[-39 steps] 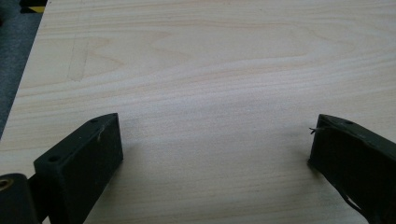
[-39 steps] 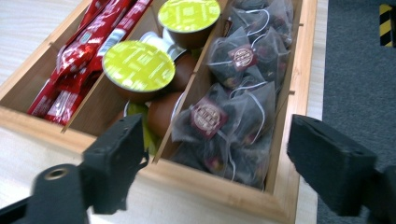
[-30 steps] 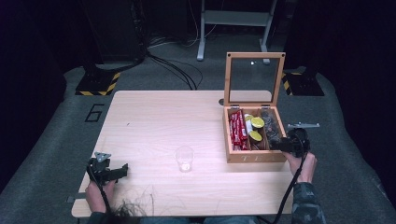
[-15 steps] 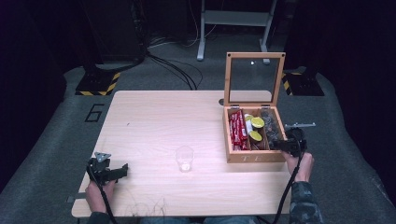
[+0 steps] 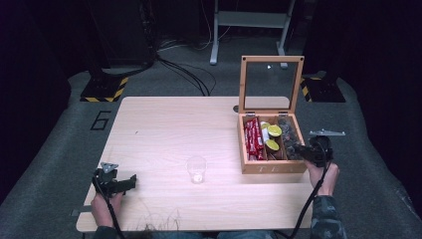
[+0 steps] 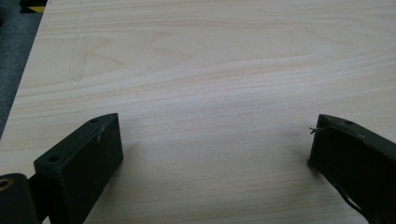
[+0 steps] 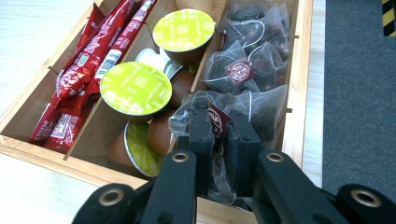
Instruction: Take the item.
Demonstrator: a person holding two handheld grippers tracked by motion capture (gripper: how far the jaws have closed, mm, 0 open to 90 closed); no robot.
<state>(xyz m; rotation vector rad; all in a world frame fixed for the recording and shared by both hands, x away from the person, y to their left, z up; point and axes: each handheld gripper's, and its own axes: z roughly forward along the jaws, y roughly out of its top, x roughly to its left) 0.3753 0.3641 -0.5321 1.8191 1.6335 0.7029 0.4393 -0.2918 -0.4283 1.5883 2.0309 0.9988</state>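
Note:
An open wooden box (image 5: pixel 271 167) with a raised glass lid (image 5: pixel 271 84) stands at the table's right. It holds red sachets (image 7: pixel 88 60), yellow-lidded capsules (image 7: pixel 135 88) and clear tea bags (image 7: pixel 243 51) in three compartments. My right gripper (image 7: pixel 219 122) reaches into the tea compartment from the near right corner (image 5: pixel 294 148) and is shut on a tea bag (image 7: pixel 261 109) by its dark red tag. My left gripper (image 6: pixel 215 135) rests open on bare wood near the table's front left (image 5: pixel 130 180), with nothing between its jaws.
A clear plastic cup (image 5: pixel 196 169) stands upright near the table's middle front, left of the box. The light wooden table (image 5: pixel 174 124) sits on grey carpet. Black stands and cables (image 5: pixel 184 74) lie beyond the far edge.

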